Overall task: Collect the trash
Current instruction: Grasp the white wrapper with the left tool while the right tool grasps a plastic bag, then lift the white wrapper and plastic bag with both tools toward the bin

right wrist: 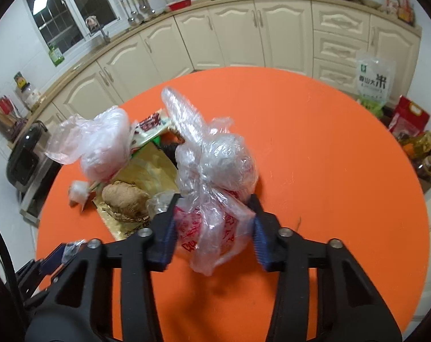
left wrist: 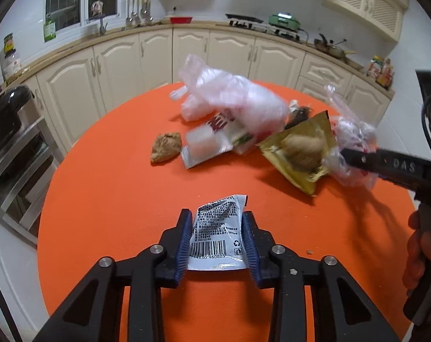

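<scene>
Orange table (left wrist: 107,171): left gripper (left wrist: 217,228) pinches wrapper (left wrist: 218,239), right gripper (right wrist: 214,225) clamps bag (right wrist: 215,188)

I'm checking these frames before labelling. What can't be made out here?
- Contents of the knotted clear bag in the right claw: right wrist view, hidden by crumpled plastic.
- Big plastic bag: left wrist view, motion-blurred.
- Small print on the silver wrapper in the left claw: too small.

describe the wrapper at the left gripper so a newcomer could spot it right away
On the round orange table, look at the near edge, apart from the trash pile further back. The silver wrapper lies flat between the left gripper's blue pads. Unlike the clear bags, gold packet and brown lump in the pile, it is crinkled foil with black print, a barcode and a recycling mark.
</scene>
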Available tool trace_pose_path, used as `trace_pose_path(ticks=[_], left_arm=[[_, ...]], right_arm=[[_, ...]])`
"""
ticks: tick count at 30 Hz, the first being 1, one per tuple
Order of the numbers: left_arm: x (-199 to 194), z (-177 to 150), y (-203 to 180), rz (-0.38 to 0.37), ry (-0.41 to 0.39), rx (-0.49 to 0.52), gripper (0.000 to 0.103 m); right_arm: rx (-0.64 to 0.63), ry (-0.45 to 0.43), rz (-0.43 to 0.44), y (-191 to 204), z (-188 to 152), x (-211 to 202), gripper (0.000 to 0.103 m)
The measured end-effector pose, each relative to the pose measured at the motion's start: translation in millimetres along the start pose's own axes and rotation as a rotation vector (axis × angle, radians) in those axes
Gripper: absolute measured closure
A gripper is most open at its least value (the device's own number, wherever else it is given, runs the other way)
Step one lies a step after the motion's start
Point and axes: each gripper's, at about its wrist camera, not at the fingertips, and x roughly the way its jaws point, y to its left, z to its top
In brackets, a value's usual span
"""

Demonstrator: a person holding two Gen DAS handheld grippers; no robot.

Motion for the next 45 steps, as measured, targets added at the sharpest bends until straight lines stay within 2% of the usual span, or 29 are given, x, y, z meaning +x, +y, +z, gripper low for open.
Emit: trace_pose_path(ticks=[9,17,26,32,33,34,37,40,42,43,44,45], left_arm=[[-16,-25,15,-0.065,-0.018,-0.024,0.079],[-63,-46,-2,-0.077,-0.092,0.015,0.081],[-90,-65,-29,-0.098,-0.136,0.058,0.082],[-116,-65,-58,-0.115,-0.201,0.094,0.083],[-118,-65,-62,-0.119,-0.208,0.101,0.089],[-118,-65,-66,-0.124,-0.205,0.108,0.103],[-115,-68,-81,-0.126,-0.196,0.127,0.103],[-97,-73,-87,-0.124,-0.146,0.136,0.099],[-82,-78,-89,-0.122,-0.096,0.133,0.092],[-77,-80,-90,-0.115,-0.081,0.13,0.077],[-69,-83,-90,-0.114,-0.064,0.123,0.055],[-66,-83,-92,-0.12,-0.055,0.12,0.046]], right_arm=[[0.056,-0.064,0.03,-30,-31,-55,0.065],[0.06,-0.133,0.071,-30,-54,-110,0.065],[0.052,-0.206,0.106,-27,-68,-157,0.066],[0.058,-0.259,0.106,-38,-74,-185,0.066],[0.058,-0.267,0.102,-40,-75,-189,0.066],[0.06,-0.272,0.101,-41,-76,-192,0.066],[0.068,-0.281,0.097,-49,-79,-198,0.066],[0.082,-0.262,0.089,-58,-83,-194,0.066],[0.09,-0.247,0.09,-63,-88,-191,0.066],[0.091,-0.239,0.087,-65,-90,-189,0.066],[0.092,-0.233,0.083,-67,-92,-187,0.066],[0.095,-0.226,0.084,-70,-94,-186,0.066]])
